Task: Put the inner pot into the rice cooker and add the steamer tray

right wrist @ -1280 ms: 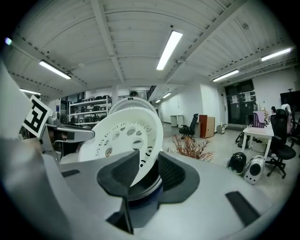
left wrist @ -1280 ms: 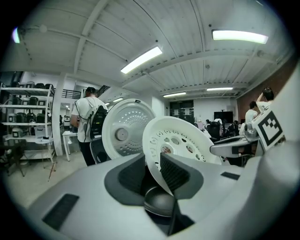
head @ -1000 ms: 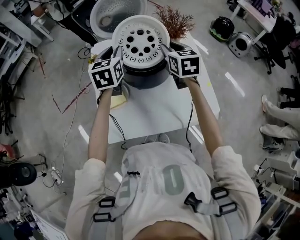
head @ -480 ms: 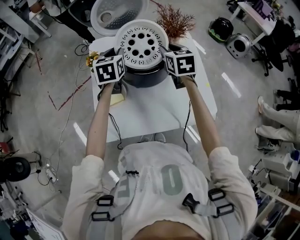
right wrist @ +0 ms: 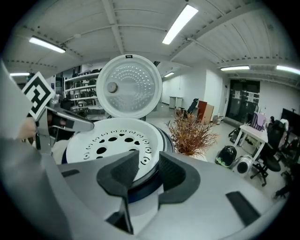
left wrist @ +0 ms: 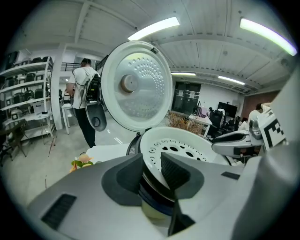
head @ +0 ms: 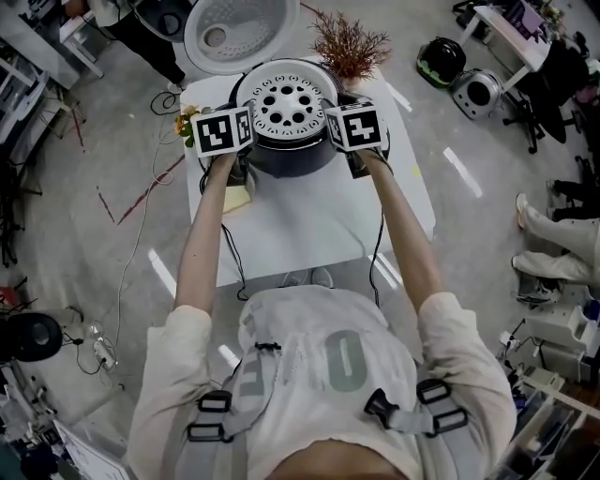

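Head view: steamer tray (head: 286, 101) at the mouth of rice cooker (head: 292, 161) on counter (head: 309, 225). Left hand-held gripper (head: 247, 127) and right hand-held gripper (head: 327, 122) each pinch its rim, opposite sides. Lid (head: 234, 28) open.

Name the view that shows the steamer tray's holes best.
Head view: it looks down on the steamer tray, its holes seen face-on. The left gripper view catches only a slanted slice of it; the right gripper view shows most holes, but obliquely.
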A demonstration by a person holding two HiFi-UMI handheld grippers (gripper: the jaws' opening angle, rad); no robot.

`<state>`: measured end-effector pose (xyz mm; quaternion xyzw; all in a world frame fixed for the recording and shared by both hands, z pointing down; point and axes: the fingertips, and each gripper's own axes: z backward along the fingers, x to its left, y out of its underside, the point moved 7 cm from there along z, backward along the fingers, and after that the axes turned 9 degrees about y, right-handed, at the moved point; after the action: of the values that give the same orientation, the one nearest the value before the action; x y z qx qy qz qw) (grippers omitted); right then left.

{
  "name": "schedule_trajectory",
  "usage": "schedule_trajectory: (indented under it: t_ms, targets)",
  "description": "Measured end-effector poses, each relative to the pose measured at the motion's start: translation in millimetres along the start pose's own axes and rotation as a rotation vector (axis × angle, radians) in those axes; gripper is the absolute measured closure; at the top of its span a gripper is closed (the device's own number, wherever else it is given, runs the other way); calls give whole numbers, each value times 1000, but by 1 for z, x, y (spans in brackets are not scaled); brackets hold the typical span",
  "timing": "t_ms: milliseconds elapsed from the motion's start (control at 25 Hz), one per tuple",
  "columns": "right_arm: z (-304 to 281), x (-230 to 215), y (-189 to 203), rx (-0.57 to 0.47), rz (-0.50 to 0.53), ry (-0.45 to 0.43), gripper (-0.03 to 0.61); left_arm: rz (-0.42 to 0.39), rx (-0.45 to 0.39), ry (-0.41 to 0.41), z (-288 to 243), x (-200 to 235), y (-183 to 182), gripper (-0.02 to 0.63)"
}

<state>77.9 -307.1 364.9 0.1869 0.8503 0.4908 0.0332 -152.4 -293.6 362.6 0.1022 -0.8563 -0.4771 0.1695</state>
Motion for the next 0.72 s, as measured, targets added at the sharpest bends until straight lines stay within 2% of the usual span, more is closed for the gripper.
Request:
schedule_trajectory:
  t_ms: [80,200,720]
  targets:
    - [-2,2,4,0,35,22,451,-28,13,-16,-1,-2,1,505]
    - [-2,2,2,-8,28,22,451,-54,19,-31,-2,-3,-1,505]
    - [5,-3,-11,-30,15,31,439,-51,-19,-51,5,-1,-10,474]
